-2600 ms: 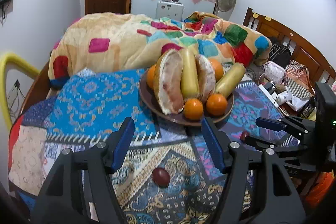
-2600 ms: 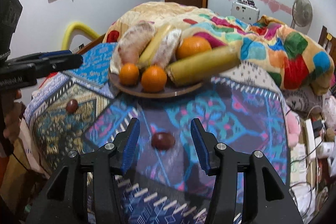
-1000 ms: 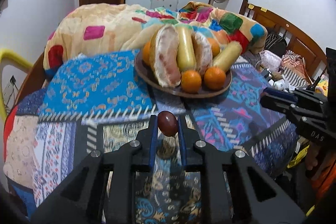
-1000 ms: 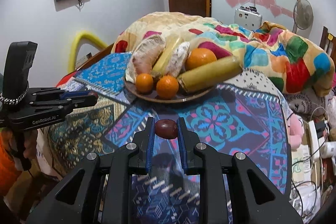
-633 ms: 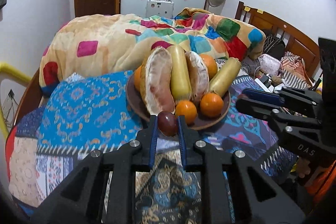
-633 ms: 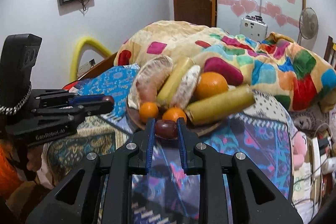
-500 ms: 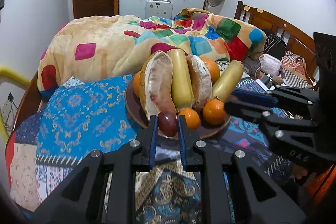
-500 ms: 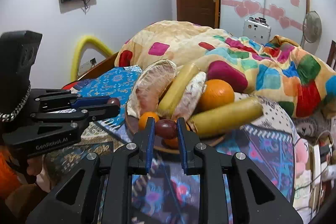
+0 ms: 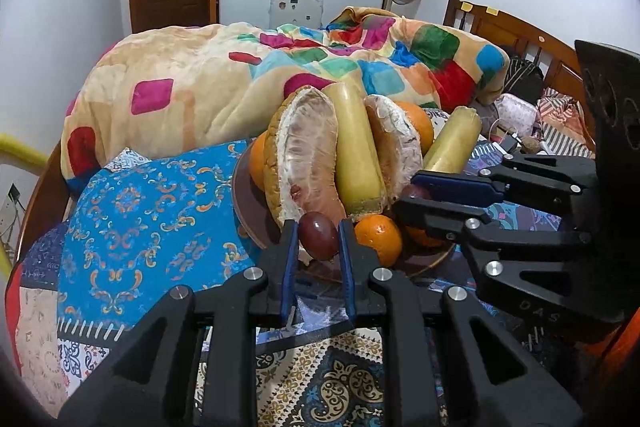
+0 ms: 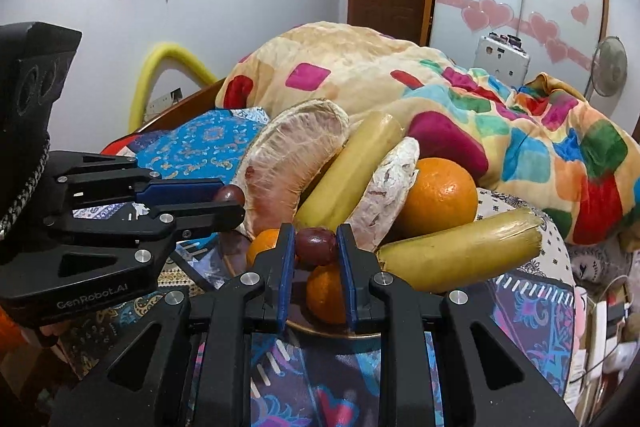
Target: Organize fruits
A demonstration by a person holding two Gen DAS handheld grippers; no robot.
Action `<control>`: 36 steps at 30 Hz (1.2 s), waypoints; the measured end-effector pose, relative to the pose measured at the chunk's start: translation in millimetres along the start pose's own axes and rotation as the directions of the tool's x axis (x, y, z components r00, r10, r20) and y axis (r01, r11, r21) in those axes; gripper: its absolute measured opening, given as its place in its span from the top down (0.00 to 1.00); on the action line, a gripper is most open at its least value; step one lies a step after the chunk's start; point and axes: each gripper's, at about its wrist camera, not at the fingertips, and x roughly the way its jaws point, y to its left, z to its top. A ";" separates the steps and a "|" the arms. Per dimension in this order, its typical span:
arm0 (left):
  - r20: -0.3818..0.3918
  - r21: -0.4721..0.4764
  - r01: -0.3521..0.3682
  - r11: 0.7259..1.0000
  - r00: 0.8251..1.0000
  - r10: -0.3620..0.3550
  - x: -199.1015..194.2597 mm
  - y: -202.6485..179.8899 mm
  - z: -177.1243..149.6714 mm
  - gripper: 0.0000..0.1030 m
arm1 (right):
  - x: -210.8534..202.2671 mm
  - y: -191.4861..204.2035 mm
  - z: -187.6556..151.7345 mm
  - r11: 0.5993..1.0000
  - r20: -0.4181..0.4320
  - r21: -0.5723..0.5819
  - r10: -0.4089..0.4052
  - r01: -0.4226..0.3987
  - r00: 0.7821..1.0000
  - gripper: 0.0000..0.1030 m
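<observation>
Fruit plate (image 9: 256, 223): brown, round, sits on patterned bedspread (image 9: 152, 211), already loaded w/ two pomelo segments, two peeled banana-like pieces, one large orange, small oranges at front rim.

Left gripper (image 9: 318, 239): clenched on a small dark-red round fruit, grape or plum type (image 9: 318, 235); pads press both sides. Fruit is off the cloth, held at plate's near rim, just in front of large pomelo segment (image 9: 308, 155) and just beside a small orange (image 9: 378, 237).

Right gripper (image 10: 316, 247): likewise clenched on a second dark-red fruit (image 10: 316, 246), held over plate's front edge above a small orange (image 10: 326, 287), near the other one (image 10: 264, 241).

Key relation: plate lies dead ahead of and slightly below both grippers; both approx. equally close, left entering from the plate's left side, right from its right, fingers converging. Round fruit, so no long axis to align.

Judgement: free space on plate is scarce, only narrow strip at front rim. Release there risks roll-off onto cloth. Grippers near each other; clash possible if both advance together.
</observation>
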 end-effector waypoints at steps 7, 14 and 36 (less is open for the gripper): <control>0.001 -0.005 -0.013 1.000 1.000 0.013 0.7 -1.9 0.0 0.73 | 1.1 2.7 1.0 1.000 0.000 -0.008 0.008 -0.008 1.000 0.74; 0.044 -0.011 -0.041 0.999 0.998 0.041 -22.9 -1.7 2.9 0.69 | -13.1 -1.0 1.8 1.000 0.029 0.018 -0.009 0.008 1.000 0.73; 0.520 -0.030 -0.080 0.996 0.850 0.084 -265.6 -85.3 -32.5 0.22 | -254.7 50.1 -27.4 0.986 0.497 0.150 -0.140 0.075 0.856 0.51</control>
